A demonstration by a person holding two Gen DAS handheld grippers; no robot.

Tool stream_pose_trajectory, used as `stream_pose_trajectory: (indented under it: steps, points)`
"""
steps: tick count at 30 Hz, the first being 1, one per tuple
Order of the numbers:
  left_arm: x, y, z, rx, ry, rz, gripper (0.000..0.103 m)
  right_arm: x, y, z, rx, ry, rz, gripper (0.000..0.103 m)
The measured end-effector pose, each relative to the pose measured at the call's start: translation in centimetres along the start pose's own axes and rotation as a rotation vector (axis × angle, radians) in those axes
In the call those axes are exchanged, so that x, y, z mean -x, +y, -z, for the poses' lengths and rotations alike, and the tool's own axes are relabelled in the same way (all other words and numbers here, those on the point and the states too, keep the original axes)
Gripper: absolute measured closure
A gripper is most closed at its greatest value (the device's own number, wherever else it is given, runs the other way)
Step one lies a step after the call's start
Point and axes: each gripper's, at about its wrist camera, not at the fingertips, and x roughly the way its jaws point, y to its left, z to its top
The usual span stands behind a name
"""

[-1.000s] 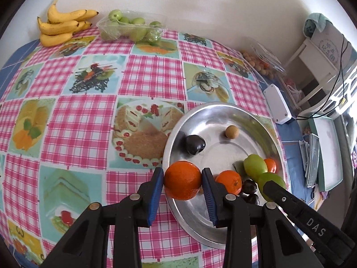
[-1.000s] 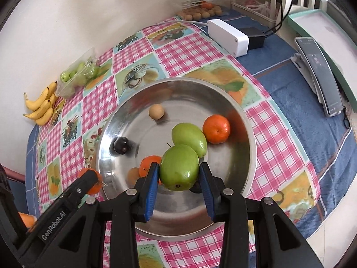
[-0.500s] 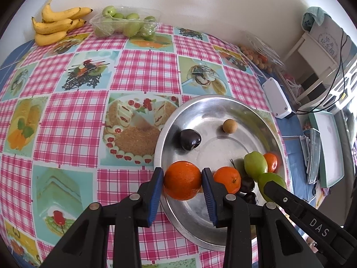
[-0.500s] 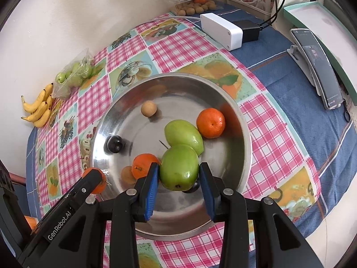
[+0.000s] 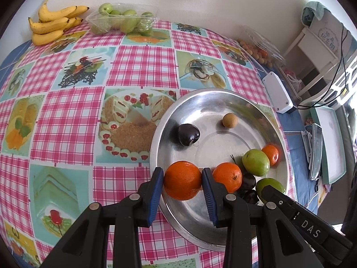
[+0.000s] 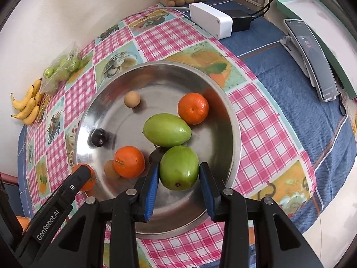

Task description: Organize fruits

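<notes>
Both hands loaded over the steel tray (image 6: 232,120). My left gripper (image 5: 182,179) is clamped on an orange (image 5: 182,180) at the tray's near-left rim; my right gripper (image 6: 179,172) has its pads against a green fruit (image 6: 179,167) over the tray's near side, just beside the second green fruit (image 6: 167,130). Can't tell whether either fruit touches the tray floor. I reckon the step is sorting by kind, so I set the orange beside the loose orange (image 5: 227,177), lower until contact, then open slowly; round fruit rolls on steel.
</notes>
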Motion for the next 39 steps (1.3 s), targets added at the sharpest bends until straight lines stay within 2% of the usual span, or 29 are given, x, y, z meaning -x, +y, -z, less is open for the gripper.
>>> stream_pose_trajectory:
  steps: [15, 17, 19, 29, 32, 37, 39]
  points:
    - [1.0, 0.1, -0.2, 0.003, -0.001, 0.007, 0.062, 1.4, 0.6, 0.0, 0.027, -0.034, -0.003, 0.062]
    - [1.5, 0.3, -0.3, 0.007, -0.01, -0.002, 0.054, 1.7, 0.8, 0.0, 0.037, -0.039, -0.005, 0.062]
    - [1.8, 0.6, -0.4, 0.012, -0.012, -0.02, 0.052, 1.9, 1.1, 0.0, 0.05, -0.046, -0.007, 0.062]
    - [2.2, 3.8, -0.7, 0.05, -0.01, -0.203, 0.032, 1.8, 3.4, 0.2, 0.122, -0.058, -0.022, 0.059]
    - [2.3, 4.7, -0.7, 0.068, -0.003, -0.228, 0.026, 1.6, 4.1, 0.3, 0.148, -0.057, -0.023, 0.054]
    - [2.5, 5.9, -0.7, 0.084, 0.001, -0.256, 0.02, 1.3, 5.0, 0.6, 0.174, -0.052, -0.027, 0.053]
    - [2.6, 6.1, -0.7, 0.084, 0.001, -0.266, 0.017, 1.0, 5.2, 0.6, 0.18, -0.05, -0.026, 0.05]
